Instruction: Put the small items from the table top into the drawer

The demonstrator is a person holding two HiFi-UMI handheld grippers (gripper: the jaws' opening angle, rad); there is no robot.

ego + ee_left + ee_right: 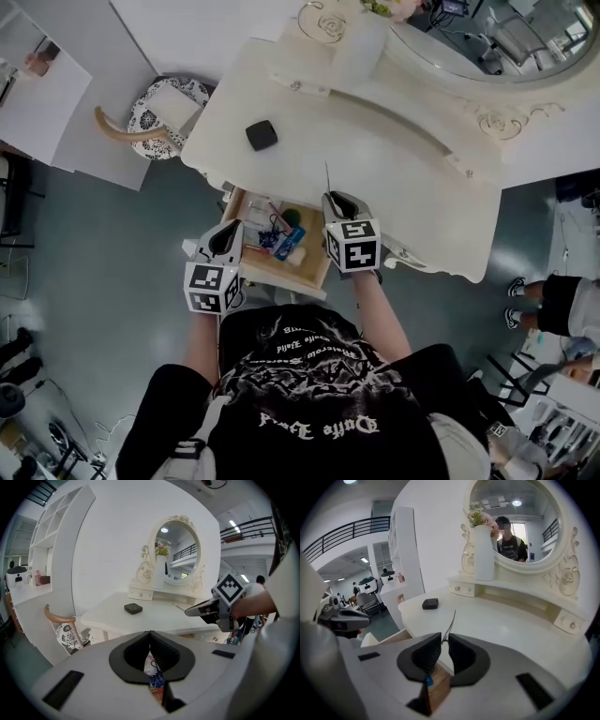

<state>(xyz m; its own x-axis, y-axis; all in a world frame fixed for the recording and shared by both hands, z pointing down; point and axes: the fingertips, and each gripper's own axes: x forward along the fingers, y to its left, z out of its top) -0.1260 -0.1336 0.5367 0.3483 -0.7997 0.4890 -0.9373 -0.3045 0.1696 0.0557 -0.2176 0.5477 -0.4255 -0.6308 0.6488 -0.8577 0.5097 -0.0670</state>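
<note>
Head view: we list a white curved dressing table (pixel 394 159) with its open wood-lined drawer (pixel 277 274) pulled out below the front edge. The drawer already holds several small things, among them a blue-and-white packet (pixel 289 242) and some dark cord. One small black square box (pixel 262 134) lies on the table top, well apart from both tools. The left gripper (pixel 229 230) hangs over the drawer's left side. The right gripper (pixel 337 199) hangs over its right corner, with a thin silvery metal implement (pixel 327 176) pointing from its tips toward the table.

Left gripper view: we record its jaws pressed together with nothing between them, and drawer contents show through the gap below.

Right gripper view: we record the jaws clenched on the base of the thin silvery metal implement, which rises above the table edge.

Progress, in our judgement: well along. The implement is not yet dropped into the drawer, and the small black square box is left to fetch.
</note>
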